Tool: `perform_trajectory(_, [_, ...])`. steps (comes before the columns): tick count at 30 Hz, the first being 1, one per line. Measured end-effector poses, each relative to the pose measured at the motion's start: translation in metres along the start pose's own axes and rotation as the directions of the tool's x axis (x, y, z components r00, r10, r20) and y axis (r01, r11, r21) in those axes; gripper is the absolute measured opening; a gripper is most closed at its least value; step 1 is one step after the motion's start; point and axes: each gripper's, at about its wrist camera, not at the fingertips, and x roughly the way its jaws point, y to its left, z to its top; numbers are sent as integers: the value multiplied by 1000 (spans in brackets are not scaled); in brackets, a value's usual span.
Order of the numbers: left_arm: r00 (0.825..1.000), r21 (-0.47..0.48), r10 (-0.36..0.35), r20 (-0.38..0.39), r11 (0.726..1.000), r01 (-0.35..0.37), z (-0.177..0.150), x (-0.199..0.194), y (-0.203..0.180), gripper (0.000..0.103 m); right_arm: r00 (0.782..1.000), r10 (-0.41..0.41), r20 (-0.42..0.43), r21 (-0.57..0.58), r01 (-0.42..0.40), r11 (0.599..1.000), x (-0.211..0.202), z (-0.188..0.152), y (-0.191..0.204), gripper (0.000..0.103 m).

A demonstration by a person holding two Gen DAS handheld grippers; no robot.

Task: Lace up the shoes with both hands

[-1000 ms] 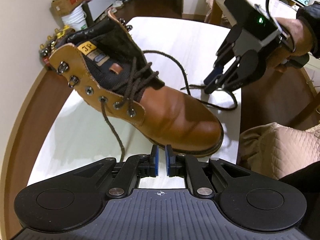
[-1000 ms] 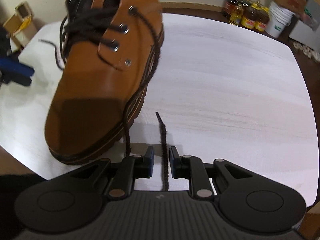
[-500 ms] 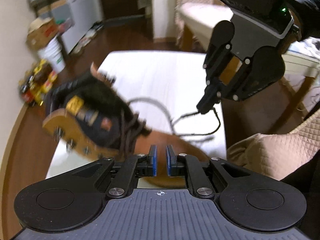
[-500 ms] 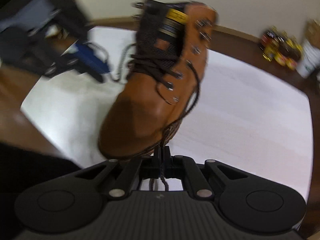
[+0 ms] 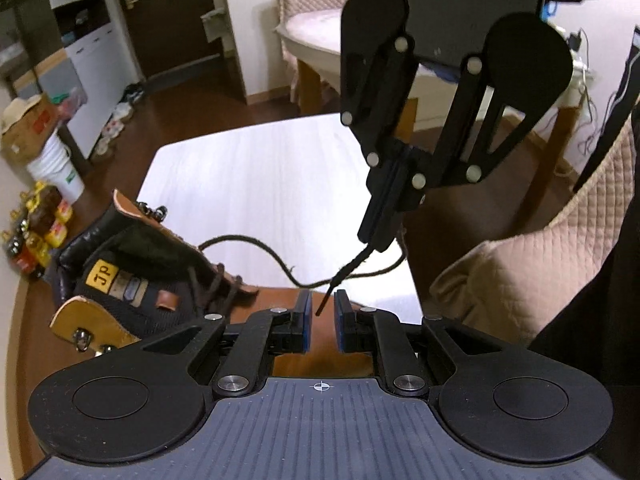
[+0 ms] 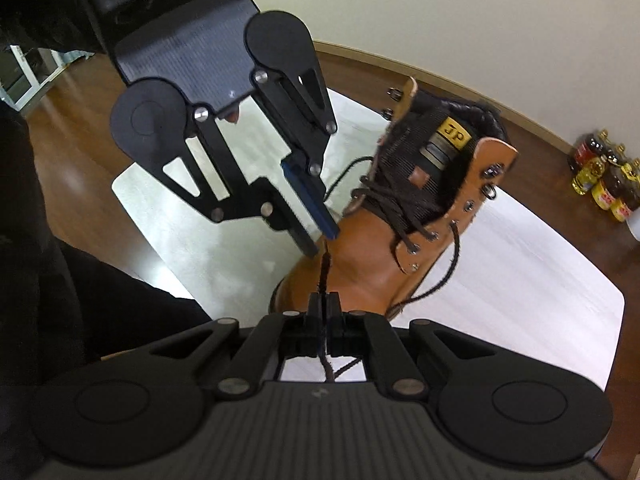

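Observation:
A tan leather boot with dark brown laces stands on the white table. My right gripper is shut on the free end of the boot's lace and holds it up above the toe. In the left wrist view the right gripper hangs close in front, and the lace sticks out of its tip, pointing down. The lace tip reaches between the blue pads of my left gripper, whose jaws are opening. The pads do not press on it.
Oil bottles, a white bucket and a cardboard box stand on the wooden floor by the wall. A quilted pink chair cover is at the table's near right edge. A second table stands behind.
My right gripper shut on the lace end and rose with it toward the left gripper. The left gripper's jaws widened and it rolled, so the boot now sits lower left in its view.

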Motion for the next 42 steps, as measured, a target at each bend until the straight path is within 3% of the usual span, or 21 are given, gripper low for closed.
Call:
perform_trajectory(3, [1000, 3, -9, 0, 1000, 9, -2, -3, -2, 11, 1000, 13, 6, -14, -13, 1000, 1, 2, 3, 3])
perform_trajectory(4, [999, -14, -36, -2, 999, 36, -3, -4, -1, 2, 1000, 14, 9, -16, -13, 1000, 2, 2, 4, 3])
perform_trajectory(7, [996, -79, -84, -19, 993, 83, -5, -7, 2, 2, 1000, 6, 19, 5, -6, 1000, 2, 2, 3, 3])
perform_trajectory(9, [994, -130, -101, -39, 987, 96, -6, -8, 4, 2, 1000, -10, 29, 46, 8, 999, 3, 1, -1, 3])
perform_trajectory(12, [993, -234, -95, -71, 969, 76, -11, -7, 12, 2, 997, -74, 32, 234, 65, 970, 9, -4, -19, 4])
perform_trajectory(14, [993, -292, -87, -85, 955, 58, -14, -7, 17, 2, 994, -107, 5, 499, 90, 862, 12, -16, -40, 10])
perform_trajectory(16, [993, -320, -73, -91, 947, 41, -15, -8, 21, 2, 997, -23, 68, 696, -31, 717, 13, -32, -54, 10])
perform_trajectory(17, [993, -323, -69, -94, 946, 35, -16, -9, 23, 2, 990, 46, 134, 792, -135, 595, 16, -44, -59, 10])
perform_trajectory(19, [993, -328, -61, -99, 944, 25, -16, -10, 26, 2, 955, 127, 270, 891, -297, 344, 26, -67, -62, 14])
perform_trajectory(20, [993, -331, -60, -100, 943, 24, -16, -12, 27, 2, 933, 142, 331, 908, -356, 219, 32, -77, -61, 16])
perform_trajectory(21, [993, -331, -61, -101, 943, 24, -15, -13, 29, 2, 921, 142, 363, 912, -382, 150, 35, -84, -60, 16])
perform_trajectory(22, [993, -331, -62, -102, 943, 25, -14, -14, 30, 2, 897, 132, 422, 903, -429, 28, 43, -94, -56, 16])
perform_trajectory(23, [993, -331, -65, -104, 943, 27, -14, -17, 29, 2, 873, 123, 471, 882, -466, -66, 50, -101, -51, 16])
perform_trajectory(26, [991, -322, -70, -111, 946, 31, -13, -20, 28, 2, 819, 79, 568, 806, -535, -251, 67, -114, -39, 16])
perform_trajectory(28, [990, -316, -73, -118, 948, 32, -13, -22, 26, 2, 792, 49, 608, 758, -561, -333, 76, -119, -31, 17])
perform_trajectory(31, [990, -311, -77, -121, 950, 35, -13, -25, 24, 2, 771, 31, 636, 725, -583, -368, 82, -119, -28, 17])
perform_trajectory(34, [989, -306, -77, -123, 951, 36, -13, -27, 23, 2, 767, 32, 641, 724, -590, -358, 83, -114, -29, 16])
perform_trajectory(35, [989, -305, -78, -123, 952, 37, -13, -28, 23, 2, 765, 32, 643, 725, -594, -348, 84, -113, -30, 14])
perform_trajectory(36, [989, -304, -78, -123, 952, 37, -14, -28, 23, 2, 772, 31, 635, 737, -594, -322, 83, -110, -31, 4])
perform_trajectory(38, [990, -306, -75, -120, 951, 35, -14, -30, 23, 2, 782, 31, 622, 757, -591, -277, 79, -106, -33, 3])
perform_trajectory(42, [991, -312, -66, -119, 950, 26, -11, -32, 25, 2, 792, 21, 610, 775, -591, -225, 72, -100, -36, 3])
